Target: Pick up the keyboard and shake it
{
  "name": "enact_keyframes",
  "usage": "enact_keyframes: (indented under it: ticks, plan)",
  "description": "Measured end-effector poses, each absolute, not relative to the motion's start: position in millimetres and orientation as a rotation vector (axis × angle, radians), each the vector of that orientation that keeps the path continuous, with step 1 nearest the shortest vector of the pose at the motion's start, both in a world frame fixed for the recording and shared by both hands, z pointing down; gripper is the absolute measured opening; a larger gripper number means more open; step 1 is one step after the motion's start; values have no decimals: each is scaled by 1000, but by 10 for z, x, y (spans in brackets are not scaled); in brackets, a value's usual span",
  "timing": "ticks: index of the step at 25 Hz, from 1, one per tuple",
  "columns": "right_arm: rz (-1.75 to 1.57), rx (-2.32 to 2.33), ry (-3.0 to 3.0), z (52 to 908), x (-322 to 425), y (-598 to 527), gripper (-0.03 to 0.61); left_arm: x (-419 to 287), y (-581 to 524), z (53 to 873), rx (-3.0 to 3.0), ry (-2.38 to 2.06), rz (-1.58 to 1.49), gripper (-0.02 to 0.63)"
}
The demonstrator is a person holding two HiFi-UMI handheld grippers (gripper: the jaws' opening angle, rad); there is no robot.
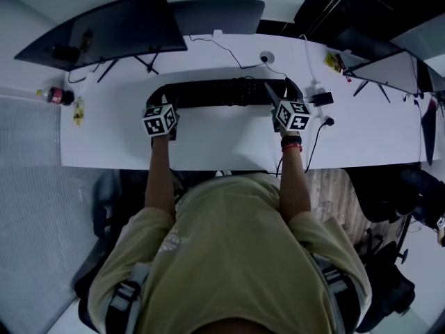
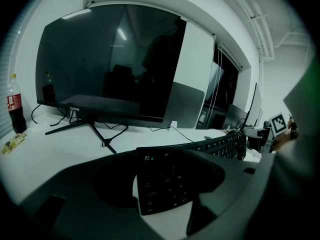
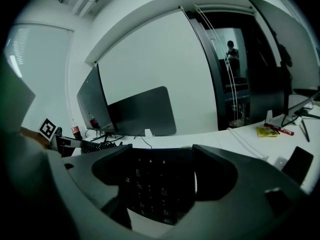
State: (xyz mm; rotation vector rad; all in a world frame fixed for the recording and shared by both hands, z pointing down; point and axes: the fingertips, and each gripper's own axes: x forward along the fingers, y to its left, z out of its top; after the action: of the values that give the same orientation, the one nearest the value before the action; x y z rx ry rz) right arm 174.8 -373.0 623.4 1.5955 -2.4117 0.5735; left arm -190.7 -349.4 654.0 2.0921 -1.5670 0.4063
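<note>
Find the keyboard (image 1: 222, 92) lying along the white desk (image 1: 208, 148), just in front of the monitor (image 1: 104, 30). Note the left gripper (image 2: 165, 176) spread wide around its left end, with a sliver of desk showing beside one jaw, so no pinch yet. Same at the right gripper (image 3: 160, 179): spread around the right end, not pressing. Slide both in slightly deeper, then close on the front and back edges together, squarely, sparing the keys. Lift level with both hands, clear of the desk, before shaking. Keep shakes short and matched, or probably risk twisting one end loose. Mind any cable trailing behind.
</note>
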Motion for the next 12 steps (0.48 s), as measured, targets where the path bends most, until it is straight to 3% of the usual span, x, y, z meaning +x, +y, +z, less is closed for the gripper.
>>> enact_keyframes:
  ticks: [12]
  plan:
    - [506,1602,-2484,6397,1799,-3428,377,-1881,-3140,6573,2183,-1659,328,276]
